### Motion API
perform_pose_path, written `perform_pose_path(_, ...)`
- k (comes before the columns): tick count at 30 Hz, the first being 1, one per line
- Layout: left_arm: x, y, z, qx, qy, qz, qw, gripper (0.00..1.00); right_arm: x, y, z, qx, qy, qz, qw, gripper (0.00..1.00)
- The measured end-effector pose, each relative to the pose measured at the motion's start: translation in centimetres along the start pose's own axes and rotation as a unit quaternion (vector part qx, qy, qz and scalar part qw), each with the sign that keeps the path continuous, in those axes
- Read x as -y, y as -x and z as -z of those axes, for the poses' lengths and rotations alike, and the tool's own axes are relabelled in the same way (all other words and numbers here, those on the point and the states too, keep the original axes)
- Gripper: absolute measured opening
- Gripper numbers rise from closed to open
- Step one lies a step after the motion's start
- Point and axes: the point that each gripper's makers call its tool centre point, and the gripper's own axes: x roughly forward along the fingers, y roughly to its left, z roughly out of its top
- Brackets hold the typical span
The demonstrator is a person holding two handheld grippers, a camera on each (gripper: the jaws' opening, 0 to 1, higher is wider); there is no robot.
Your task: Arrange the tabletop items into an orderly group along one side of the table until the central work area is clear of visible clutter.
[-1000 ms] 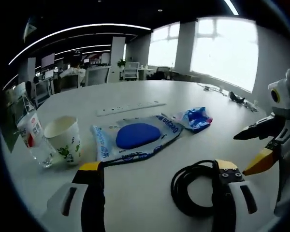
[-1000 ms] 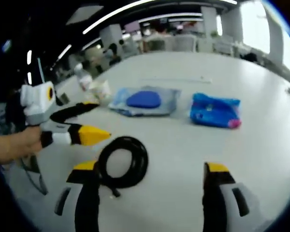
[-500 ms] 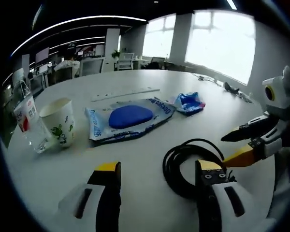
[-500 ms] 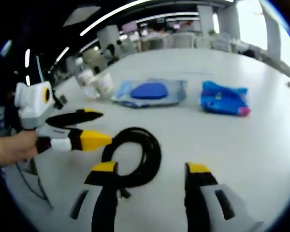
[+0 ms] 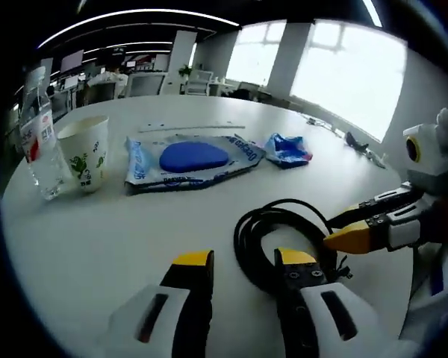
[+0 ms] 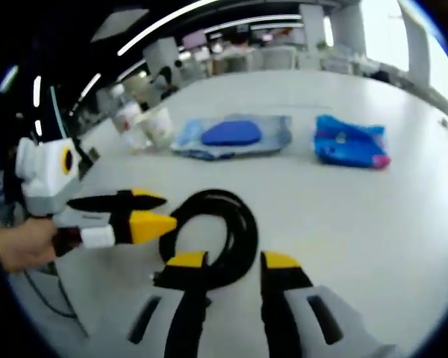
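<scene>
At six o'clock in the left gripper view, my left hand-held gripper (image 5: 243, 262) has its jaws narrowed to a slim gap, one jaw inside the coil of black cable (image 5: 284, 235) and one outside; whether the strand is pinched, I cannot tell. In the right gripper view my right hand-held gripper (image 6: 234, 262) stands likewise, jaws close-set over the cable's (image 6: 213, 231) near edge at six o'clock, grip unconfirmed. Both tools crowd one loose coil on the white tabletop (image 5: 97, 239); I judge they could collide, or a lift could unspool loops across the centre. Beyond, toward twelve o'clock, lies the blue pad in its clear bag (image 5: 190, 158), a crumpled blue wrapper (image 5: 286, 149) at one o'clock, and a paper cup (image 5: 84, 153) beside a bottle (image 5: 41, 142) at ten o'clock.
</scene>
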Motion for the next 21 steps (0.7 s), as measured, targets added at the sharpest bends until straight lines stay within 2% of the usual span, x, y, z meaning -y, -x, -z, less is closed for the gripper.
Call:
perform_pose_path(5, 0.4, -0.1, 0.4, -0.007, 0.036, 0.008, 0.9993, 0.17, 0.2, 0.0, 0.4, -0.006, -0.018, 0.010, 0.9998, 0.15)
perform_pose_path(7, 0.4, -0.1, 0.2, -0.004, 0.023, 0.003, 0.9997, 0.13, 0.2, -0.1, 0.2, -0.001, -0.029, 0.010, 0.9995, 0.12)
perform_pose_path(9, 1.0, -0.2, 0.3, -0.007, 0.030, 0.017, 0.9994, 0.07, 0.0, 0.0, 0.0, 0.003, -0.042, 0.007, 0.9991, 0.07)
perform_pose_path(14, 0.9, -0.2, 0.1, -0.006, 0.050, 0.008, 0.9987, 0.03, 0.5, 0.1, 0.1, 0.003, -0.051, 0.018, 0.9985, 0.02)
perform_pose_path(21, 1.1, -0.2, -0.2, -0.002, 0.059, 0.006, 0.9982, 0.02, 0.3, 0.2, -0.1, 0.007, -0.074, 0.008, 0.9972, 0.01)
